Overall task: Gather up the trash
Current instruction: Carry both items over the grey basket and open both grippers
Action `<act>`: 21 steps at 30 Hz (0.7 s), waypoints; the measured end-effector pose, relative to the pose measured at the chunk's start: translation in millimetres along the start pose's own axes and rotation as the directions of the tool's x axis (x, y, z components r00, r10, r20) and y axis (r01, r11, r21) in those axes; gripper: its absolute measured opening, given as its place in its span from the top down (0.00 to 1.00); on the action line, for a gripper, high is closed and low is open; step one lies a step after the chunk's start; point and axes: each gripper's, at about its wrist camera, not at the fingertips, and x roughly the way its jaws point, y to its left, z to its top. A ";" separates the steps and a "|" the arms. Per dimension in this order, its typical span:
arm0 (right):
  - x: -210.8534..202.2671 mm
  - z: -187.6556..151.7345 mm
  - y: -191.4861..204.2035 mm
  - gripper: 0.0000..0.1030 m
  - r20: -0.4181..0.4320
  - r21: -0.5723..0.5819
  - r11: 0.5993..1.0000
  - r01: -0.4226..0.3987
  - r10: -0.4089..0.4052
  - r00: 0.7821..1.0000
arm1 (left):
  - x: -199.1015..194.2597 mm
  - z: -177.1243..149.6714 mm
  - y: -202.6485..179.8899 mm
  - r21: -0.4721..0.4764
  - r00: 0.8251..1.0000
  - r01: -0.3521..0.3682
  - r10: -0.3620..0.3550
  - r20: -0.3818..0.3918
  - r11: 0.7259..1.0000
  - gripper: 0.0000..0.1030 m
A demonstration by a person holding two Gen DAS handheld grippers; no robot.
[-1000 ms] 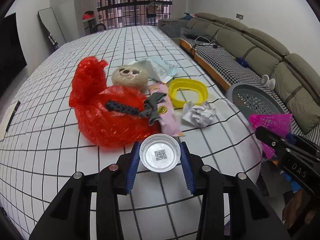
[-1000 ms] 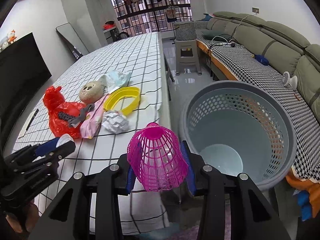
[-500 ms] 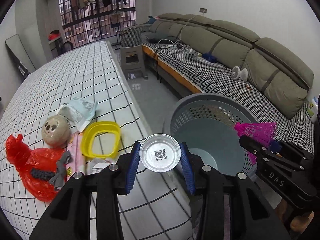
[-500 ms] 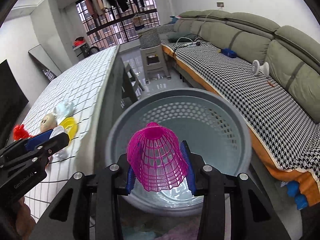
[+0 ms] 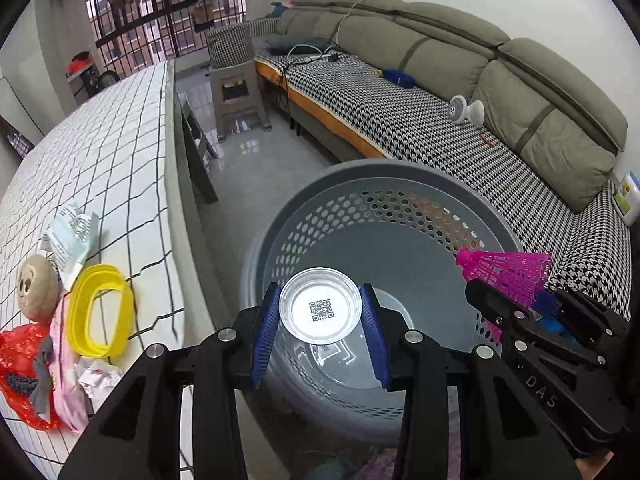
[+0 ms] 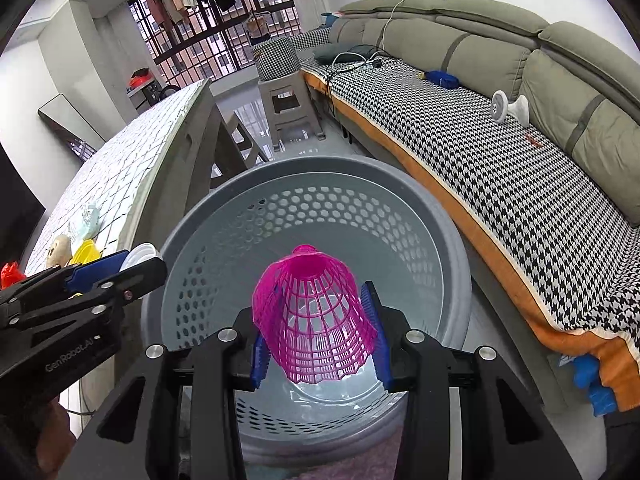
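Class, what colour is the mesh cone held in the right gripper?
Bright pink mesh cone; it shows best in the right wrist view.

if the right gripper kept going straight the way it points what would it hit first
Most likely the inside of the grey basket. The right gripper, shut on the pink shuttlecock, aims down into its open mouth; nothing else shows in between, though depth is unclear.

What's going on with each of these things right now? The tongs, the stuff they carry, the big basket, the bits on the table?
Left tongs: clamped on the clear cup.
Clear cup: held over the basket.
Right tongs: clamped on the pink mesh cone.
Pink mesh cone: held over the basket.
Grey basket: upright on the floor, looks empty.
Yellow ring: lying on the table.
Red bag: crumpled on the table.
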 end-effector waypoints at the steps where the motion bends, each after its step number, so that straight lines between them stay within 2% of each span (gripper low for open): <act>1: 1.2 0.2 -1.5 0.62 -0.002 0.000 1.000 -0.001 0.001 1.000 | 2.1 0.3 -1.5 -0.001 1.000 0.002 -0.002 -0.005 1.000 0.61; 5: 2.3 0.7 -6.5 0.58 0.000 0.006 1.000 -0.002 0.002 1.000 | 4.9 0.3 -2.4 -0.003 1.000 0.000 0.000 -0.016 1.000 0.60; 7: 1.8 0.6 -8.8 0.53 0.004 0.006 1.000 0.000 0.000 1.000 | 4.1 0.6 -2.9 -0.004 1.000 -0.008 0.007 -0.010 1.000 0.46; 9: 0.1 0.6 -9.7 0.47 0.013 0.006 1.000 0.001 -0.001 1.000 | 2.0 0.5 -1.9 -0.004 1.000 -0.016 0.016 0.003 1.000 0.37; 11: -1.9 -0.2 -11.1 0.44 0.022 0.011 1.000 0.005 -0.005 1.000 | 1.0 -0.2 -2.2 -0.002 1.000 -0.023 0.023 0.010 1.000 0.37; 21: -6.8 -3.5 -10.7 0.44 0.025 0.024 1.000 0.015 -0.015 1.000 | -6.3 -5.1 3.4 -0.017 1.000 -0.021 0.021 0.015 1.000 0.31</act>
